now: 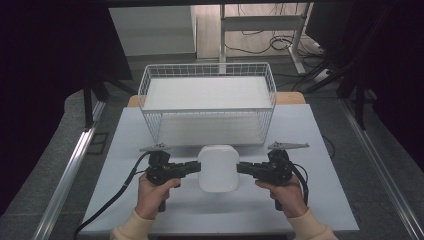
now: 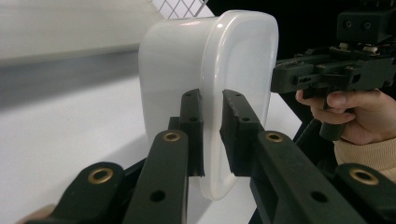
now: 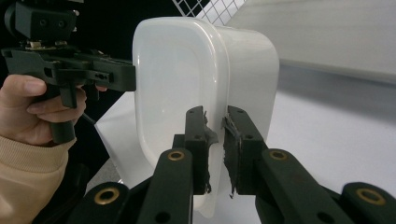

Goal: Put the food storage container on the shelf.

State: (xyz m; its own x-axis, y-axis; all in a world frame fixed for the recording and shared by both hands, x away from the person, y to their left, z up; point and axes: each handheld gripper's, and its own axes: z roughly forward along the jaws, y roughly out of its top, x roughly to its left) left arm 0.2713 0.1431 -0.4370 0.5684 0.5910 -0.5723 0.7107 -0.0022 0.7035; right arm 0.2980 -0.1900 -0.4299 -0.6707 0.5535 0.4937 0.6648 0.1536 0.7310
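Note:
A white rounded plastic container [image 1: 218, 167] hangs between my two grippers over the near middle of the table. My left gripper [image 1: 197, 167] grips its left edge and my right gripper [image 1: 240, 169] its right edge. In the left gripper view the left gripper [image 2: 211, 100] has its jaws pinched on the container's [image 2: 205, 60] protruding rim. The right gripper view has the right gripper [image 3: 215, 116] clamped the same way on the opposite rim of the container [image 3: 187, 70]. Each view also shows the other hand with its gripper beyond the container.
A white wire basket [image 1: 207, 109] with a pale liner stands just behind the container at the table's far middle. The pale table top [image 1: 300, 200] lies bare on both sides and in front. Dark floor, metal rails and desk legs surround the table.

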